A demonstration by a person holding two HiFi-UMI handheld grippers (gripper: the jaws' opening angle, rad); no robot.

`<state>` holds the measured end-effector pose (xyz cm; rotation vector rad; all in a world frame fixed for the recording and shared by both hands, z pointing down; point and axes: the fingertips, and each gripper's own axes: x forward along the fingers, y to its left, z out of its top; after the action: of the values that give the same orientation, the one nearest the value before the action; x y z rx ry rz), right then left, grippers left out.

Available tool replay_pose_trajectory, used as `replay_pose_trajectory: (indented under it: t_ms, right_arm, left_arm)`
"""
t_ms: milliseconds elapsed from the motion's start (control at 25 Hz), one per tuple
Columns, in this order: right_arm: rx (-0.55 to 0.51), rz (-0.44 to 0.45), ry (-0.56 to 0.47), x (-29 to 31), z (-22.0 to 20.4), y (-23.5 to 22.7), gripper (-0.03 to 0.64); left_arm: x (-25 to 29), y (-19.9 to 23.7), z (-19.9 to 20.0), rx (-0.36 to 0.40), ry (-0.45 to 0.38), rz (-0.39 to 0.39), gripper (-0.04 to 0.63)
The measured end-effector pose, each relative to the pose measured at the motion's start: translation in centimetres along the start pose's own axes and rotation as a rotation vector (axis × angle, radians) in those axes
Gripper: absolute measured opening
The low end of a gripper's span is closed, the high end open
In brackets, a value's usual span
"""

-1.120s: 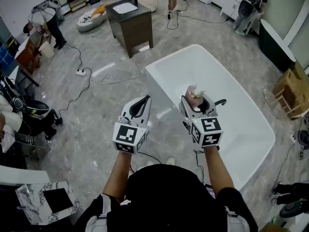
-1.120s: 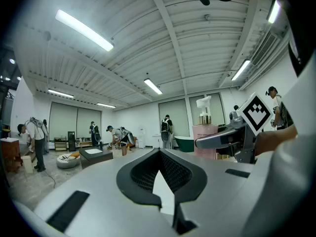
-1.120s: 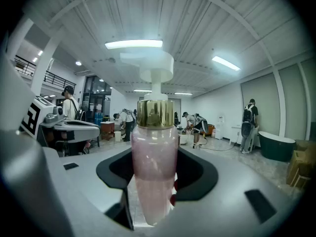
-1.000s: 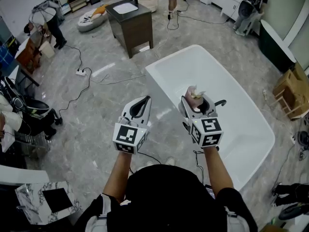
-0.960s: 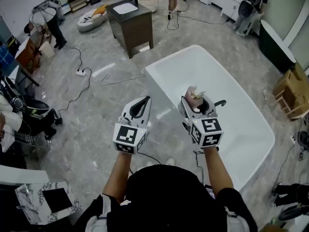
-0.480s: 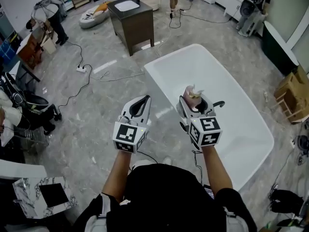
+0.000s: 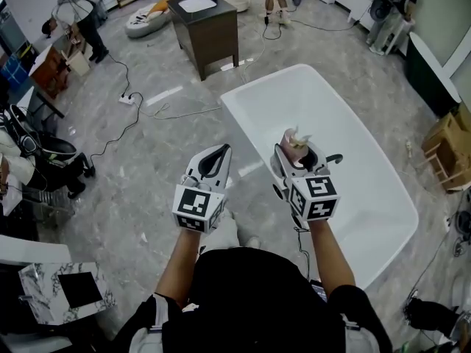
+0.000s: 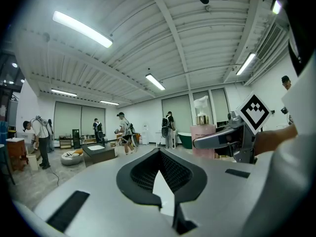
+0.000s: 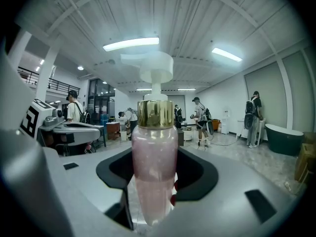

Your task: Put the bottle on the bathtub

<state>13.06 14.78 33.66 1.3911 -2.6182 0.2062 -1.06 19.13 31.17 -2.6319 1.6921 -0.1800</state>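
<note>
My right gripper (image 7: 296, 151) is shut on a pink pump bottle (image 9: 153, 157) with a gold collar and white pump; in the head view the bottle (image 7: 296, 143) pokes up from the jaws, held above the near left rim of the white bathtub (image 7: 243, 101). In the left gripper view the same bottle (image 8: 202, 132) shows to the right, in the other gripper. My left gripper (image 7: 213, 159) hangs beside it over the grey floor, shut with nothing between its jaws. A black faucet (image 7: 335, 156) sits just right of the right gripper.
A dark vanity cabinet with a white basin (image 7: 204, 29) stands beyond the tub. Cables and a power strip (image 7: 129, 98) lie on the floor at left. People (image 7: 82, 15) work at the back. A wooden crate (image 7: 449, 142) stands right of the tub.
The view has shifted a little and the tub sits slightly nearer; both grippers hold the same pose, the bottle still in the right one.
</note>
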Motion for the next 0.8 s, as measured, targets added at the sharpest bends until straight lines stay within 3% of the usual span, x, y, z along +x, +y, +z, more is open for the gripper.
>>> replay_pose_trajectory:
  t_ms: [320,800]
  right_arm:
    - [-0.001,0.001,0.001,1.9,0.1,-1.1,0.235]
    - [0.013,-0.018,0.031,9.7,1.0,-2.6,0.235]
  left_arm:
    - [2.1,0.8,-0.3,-0.002,0.005,-0.006,0.012]
    - [7.7,6.4,-0.3,-0.007,0.008,-0.051,0.012]
